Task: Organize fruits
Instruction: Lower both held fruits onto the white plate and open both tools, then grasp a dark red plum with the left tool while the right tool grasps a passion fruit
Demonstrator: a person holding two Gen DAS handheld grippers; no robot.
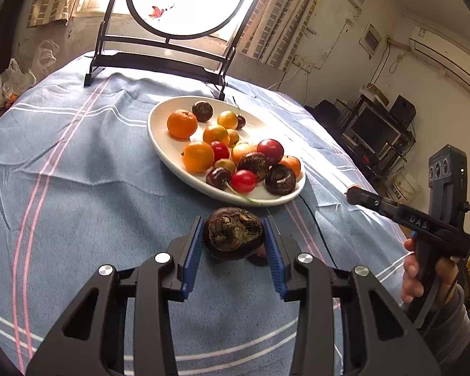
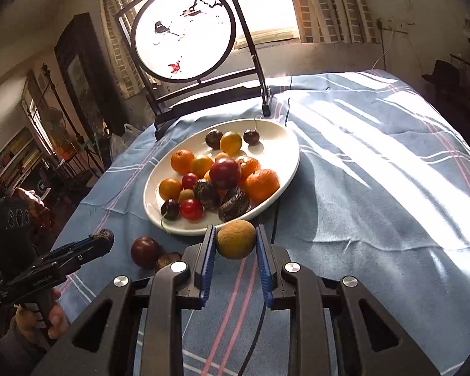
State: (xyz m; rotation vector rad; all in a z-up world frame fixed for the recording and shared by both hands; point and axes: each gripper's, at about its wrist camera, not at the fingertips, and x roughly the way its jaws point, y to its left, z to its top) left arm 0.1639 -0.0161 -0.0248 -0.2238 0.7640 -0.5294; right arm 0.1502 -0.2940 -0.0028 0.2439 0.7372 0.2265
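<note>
Right tool (image 2: 236, 244): blue ribbed pads closed on a tan, round, rough-skinned fruit (image 2: 236, 238), probably a longan, held clear of the cloth just before the near rim of the plate. Left tool (image 1: 233, 235): pads closed on a dark, wrinkled water chestnut (image 1: 233, 233), likewise carried near the plate's front edge. Grip note: both items are small and round, so each should sit centred on its pads and the squeeze be kept even; the chestnut's ridged skin looks likely to hold, the smoother tan fruit to roll. White oval plate (image 2: 285, 156): on the tabletop, holding mandarins, cherry tomatoes, cherries and further water chestnuts, mixed together. Loose items: one dark red fruit (image 2: 145, 251) and one brown item (image 2: 167, 261) lie on the cloth beside the left tool, off the plate. Blue striped tablecloth (image 2: 376, 203): rumpled, sunlit. Handling advice: set each fruit down low and release slowly, so that nothing rolls. Round painted screen on a stand (image 2: 185, 31): behind the plate, well apart.
</note>
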